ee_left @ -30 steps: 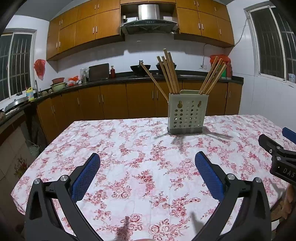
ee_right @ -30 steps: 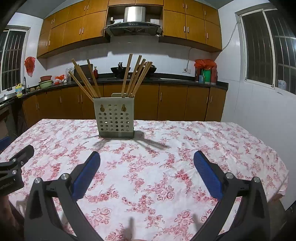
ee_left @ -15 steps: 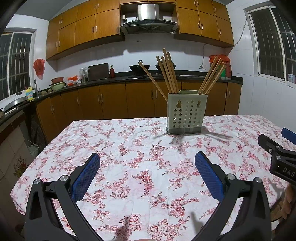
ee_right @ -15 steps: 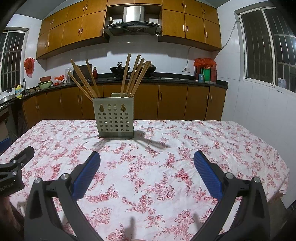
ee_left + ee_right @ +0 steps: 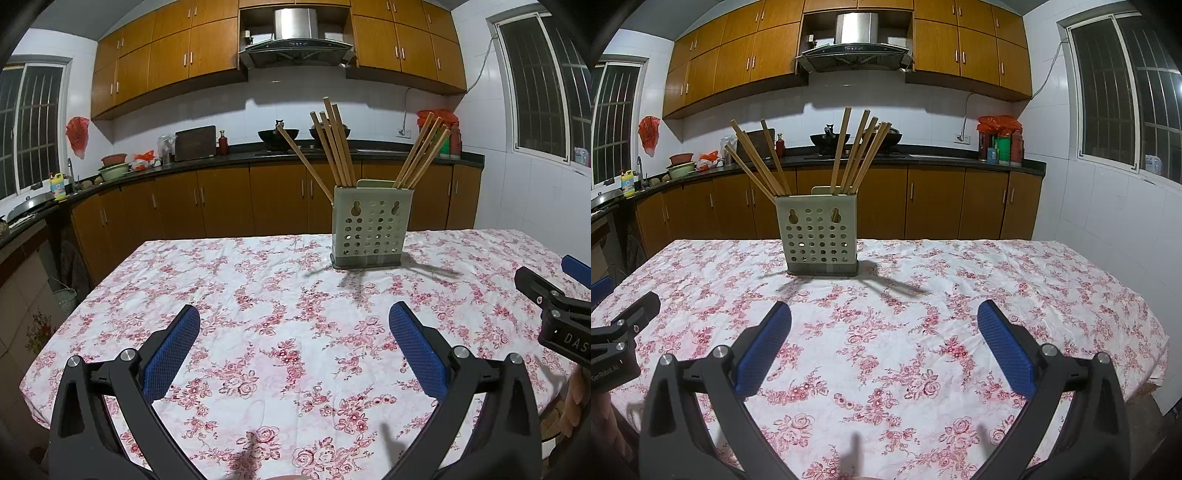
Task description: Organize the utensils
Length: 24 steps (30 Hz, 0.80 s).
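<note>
Two grippers, left gripper (image 5: 294,330) and right gripper (image 5: 884,328), hover above the floral bench (image 5: 923,295), jaws spread wide, holding nothing. Wooden chopsticks (image 5: 849,155) stand tilted in the perforated holder (image 5: 820,236) toward the far edge.

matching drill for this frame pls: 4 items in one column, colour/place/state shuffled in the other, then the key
1. chopsticks
2. utensil holder
3. left gripper
4. tablecloth

A. open, holding nothing
B. pale green, perforated, stands on the table
C. white with a red floral print
D. upright in two leaning bunches

Pairs: 1-D, 2-B, 3-A, 4-C
</note>
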Tool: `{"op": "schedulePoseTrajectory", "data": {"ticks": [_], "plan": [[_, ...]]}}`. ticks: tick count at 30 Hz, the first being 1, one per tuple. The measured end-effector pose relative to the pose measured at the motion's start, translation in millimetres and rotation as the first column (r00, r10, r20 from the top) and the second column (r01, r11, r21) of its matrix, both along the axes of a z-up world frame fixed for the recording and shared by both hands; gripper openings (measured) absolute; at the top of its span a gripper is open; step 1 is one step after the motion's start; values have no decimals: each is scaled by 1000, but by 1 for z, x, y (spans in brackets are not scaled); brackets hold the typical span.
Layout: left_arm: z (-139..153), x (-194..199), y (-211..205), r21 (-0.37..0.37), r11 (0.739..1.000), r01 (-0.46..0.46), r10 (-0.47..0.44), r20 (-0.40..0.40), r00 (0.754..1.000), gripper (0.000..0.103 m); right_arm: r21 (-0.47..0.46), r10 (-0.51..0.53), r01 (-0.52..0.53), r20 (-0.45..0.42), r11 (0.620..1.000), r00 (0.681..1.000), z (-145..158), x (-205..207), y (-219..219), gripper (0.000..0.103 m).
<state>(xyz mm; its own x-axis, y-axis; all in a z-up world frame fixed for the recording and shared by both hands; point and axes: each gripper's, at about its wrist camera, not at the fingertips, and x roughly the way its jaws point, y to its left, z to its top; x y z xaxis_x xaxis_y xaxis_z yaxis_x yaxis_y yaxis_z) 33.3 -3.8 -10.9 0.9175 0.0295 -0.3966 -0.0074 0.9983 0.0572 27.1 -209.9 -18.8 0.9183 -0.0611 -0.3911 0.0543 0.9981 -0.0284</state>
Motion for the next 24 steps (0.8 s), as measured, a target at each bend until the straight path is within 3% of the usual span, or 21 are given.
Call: {"op": "schedulePoseTrajectory", "data": {"ticks": [24], "plan": [[0, 0, -1, -1, 1000, -1, 1, -1, 1000, 101, 2, -1, 1, -2, 1000, 1000, -1, 0, 1, 99]]}}
